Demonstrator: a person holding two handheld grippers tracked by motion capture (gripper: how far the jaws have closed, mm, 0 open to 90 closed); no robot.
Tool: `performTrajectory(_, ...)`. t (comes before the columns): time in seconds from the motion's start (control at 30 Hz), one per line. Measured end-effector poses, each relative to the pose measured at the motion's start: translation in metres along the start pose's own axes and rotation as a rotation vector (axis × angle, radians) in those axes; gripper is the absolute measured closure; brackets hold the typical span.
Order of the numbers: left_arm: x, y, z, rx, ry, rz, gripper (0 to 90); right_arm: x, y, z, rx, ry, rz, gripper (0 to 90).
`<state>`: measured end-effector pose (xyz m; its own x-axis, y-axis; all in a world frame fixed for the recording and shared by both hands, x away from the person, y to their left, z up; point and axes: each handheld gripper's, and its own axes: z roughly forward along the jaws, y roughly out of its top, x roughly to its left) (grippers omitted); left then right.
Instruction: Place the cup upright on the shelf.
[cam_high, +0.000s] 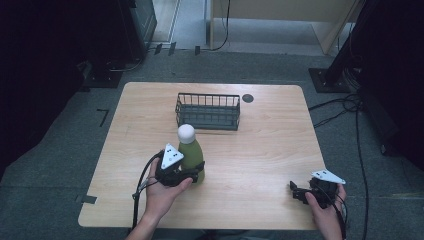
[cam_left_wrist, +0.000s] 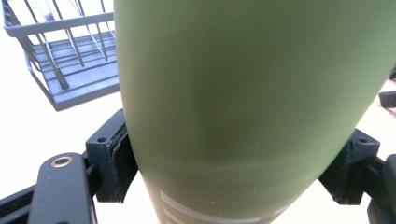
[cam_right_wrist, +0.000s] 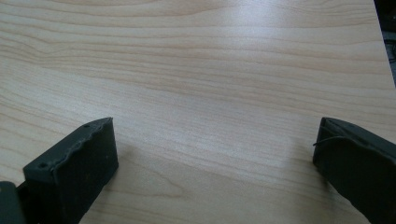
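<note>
We have the tall olive-green bottle with the round white cap (cam_high: 190, 152) standing upright near the middle of the pale wooden table (cam_high: 260, 150), slightly to the left, and our left claw (cam_high: 192, 175) is clamped around its lower body. In the left gripper view the two black pads (cam_left_wrist: 122, 158) press against opposite sides of the green wall, low down near the white printing, so the grip sits under the bottle's widest part; we judge this keeps it from tipping when lifted. The claw comes in level from the near side, which leaves the cap free and the bottle vertical.

Just beyond the bottle, on the far side of the table, stands the dark grey wire basket (cam_high: 208, 111), open at the top and with nothing in it that we can see. It looks like the likely destination, since it lies straight ahead of the held bottle.

Our right claw (cam_high: 296, 192) rests at the near right corner, well apart from the bottle, its jaws spread wide over bare wood in the right gripper view, holding nothing. We take it as parked out of the way.
</note>
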<state>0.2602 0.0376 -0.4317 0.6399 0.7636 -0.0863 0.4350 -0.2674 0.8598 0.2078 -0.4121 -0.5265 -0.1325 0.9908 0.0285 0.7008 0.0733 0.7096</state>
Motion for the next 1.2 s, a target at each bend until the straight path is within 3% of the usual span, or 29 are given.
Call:
performTrajectory(0.33,0.011,0.014,0.002,-0.011,0.017,0.001,20.3,0.0,0.0,0.0,0.0,0.0,0.001,0.0)
performTrajectory(1.2,0.054,0.054,0.011,-0.039,0.036,-0.037,20.6,0.0,0.0,0.0,0.0,0.0,0.001,0.0)
